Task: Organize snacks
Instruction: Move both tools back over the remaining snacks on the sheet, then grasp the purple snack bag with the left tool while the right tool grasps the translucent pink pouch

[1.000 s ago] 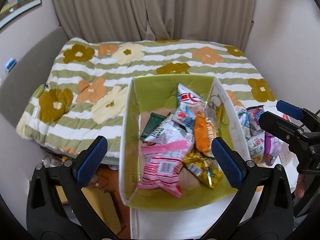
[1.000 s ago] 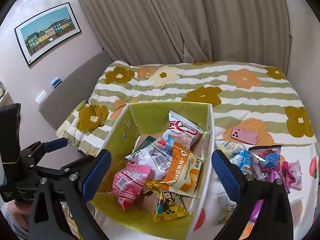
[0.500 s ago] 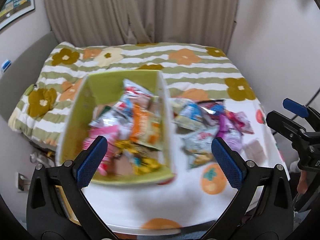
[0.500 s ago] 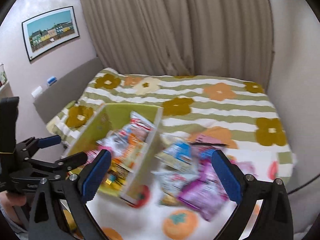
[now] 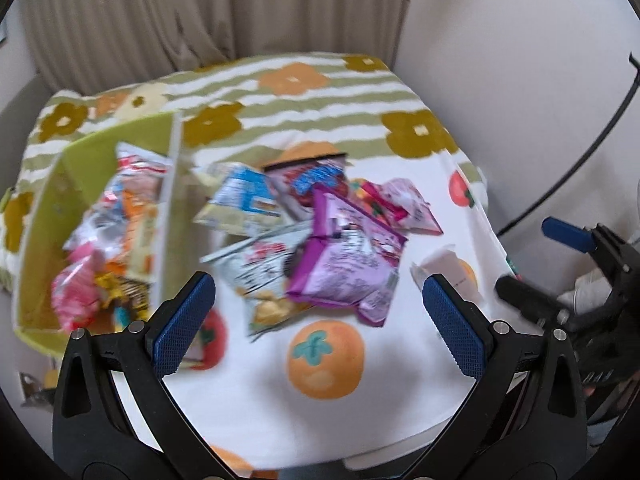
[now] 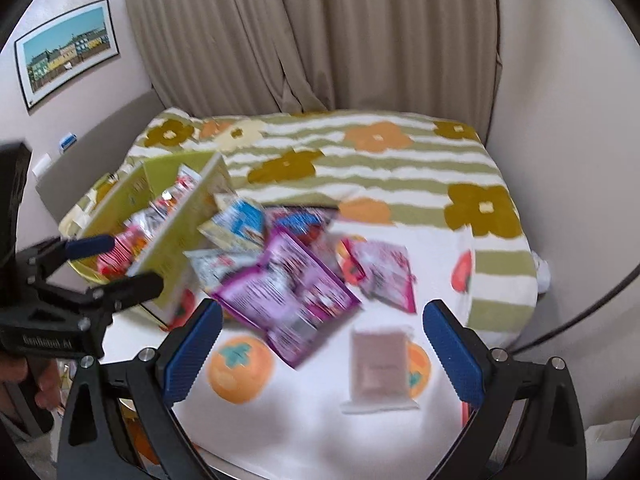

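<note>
A green box (image 5: 48, 196) (image 6: 176, 240) with several snack packets in it stands at the left on the bed. A loose pile of packets lies right of it, with a purple bag (image 5: 344, 264) (image 6: 288, 296) on top, a blue-and-white bag (image 5: 244, 200) (image 6: 240, 220) and a pink bag (image 6: 384, 272). A pale flat packet (image 6: 378, 364) lies apart at the front. My left gripper (image 5: 318, 320) is open and empty, above the near side of the pile. My right gripper (image 6: 320, 344) is open and empty, above the cloth before the pile.
A white cloth (image 5: 328, 412) with orange fruit prints covers the near end of the bed over a striped flower blanket (image 6: 380, 160). Curtains (image 6: 312, 32) hang behind. A wall (image 5: 520, 80) and a black cable (image 5: 592, 148) are at the right.
Both grippers have swung right, from over the green box to over the loose pile. Both views are blurred by the motion. Both grippers stay open and empty.
</note>
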`<state>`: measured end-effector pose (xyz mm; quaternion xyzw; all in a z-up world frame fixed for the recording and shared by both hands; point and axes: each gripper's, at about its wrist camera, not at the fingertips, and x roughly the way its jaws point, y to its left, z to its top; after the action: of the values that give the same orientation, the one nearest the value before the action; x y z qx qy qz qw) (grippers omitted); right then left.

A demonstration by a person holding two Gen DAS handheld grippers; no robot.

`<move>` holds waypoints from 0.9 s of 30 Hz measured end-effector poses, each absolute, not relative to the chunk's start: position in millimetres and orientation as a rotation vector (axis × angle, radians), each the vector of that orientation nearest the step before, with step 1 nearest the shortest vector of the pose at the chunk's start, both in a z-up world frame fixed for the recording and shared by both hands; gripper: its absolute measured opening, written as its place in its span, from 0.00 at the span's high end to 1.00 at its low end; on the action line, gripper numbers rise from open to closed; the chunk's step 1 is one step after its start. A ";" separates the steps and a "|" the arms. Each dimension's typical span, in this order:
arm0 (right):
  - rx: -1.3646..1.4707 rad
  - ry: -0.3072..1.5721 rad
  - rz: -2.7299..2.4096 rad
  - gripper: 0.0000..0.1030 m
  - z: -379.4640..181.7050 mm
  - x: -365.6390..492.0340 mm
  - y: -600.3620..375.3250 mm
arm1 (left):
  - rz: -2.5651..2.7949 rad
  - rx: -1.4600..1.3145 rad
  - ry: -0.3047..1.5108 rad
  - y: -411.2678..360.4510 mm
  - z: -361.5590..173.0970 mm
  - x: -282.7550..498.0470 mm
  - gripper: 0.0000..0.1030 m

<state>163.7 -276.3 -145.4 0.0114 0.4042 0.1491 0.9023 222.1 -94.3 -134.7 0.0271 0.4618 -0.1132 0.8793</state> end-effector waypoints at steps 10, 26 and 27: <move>-0.011 0.956 0.307 0.03 -225.3 183.8 -290.2 | -0.313 0.138 1.120 -130.2 -206.5 284.2 0.00; -0.038 1.062 0.304 0.03 -278.8 210.6 -289.3 | -0.379 0.259 1.193 -163.1 -233.6 307.5 0.00; -0.032 1.066 0.306 0.03 -279.6 211.1 -290.3 | -0.389 0.256 1.204 -165.1 -235.0 305.9 0.00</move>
<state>211.1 -290.3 -279.6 -0.0154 0.5061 0.1452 0.8500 305.9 -165.1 -235.0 0.1192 0.5611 -0.1812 0.7989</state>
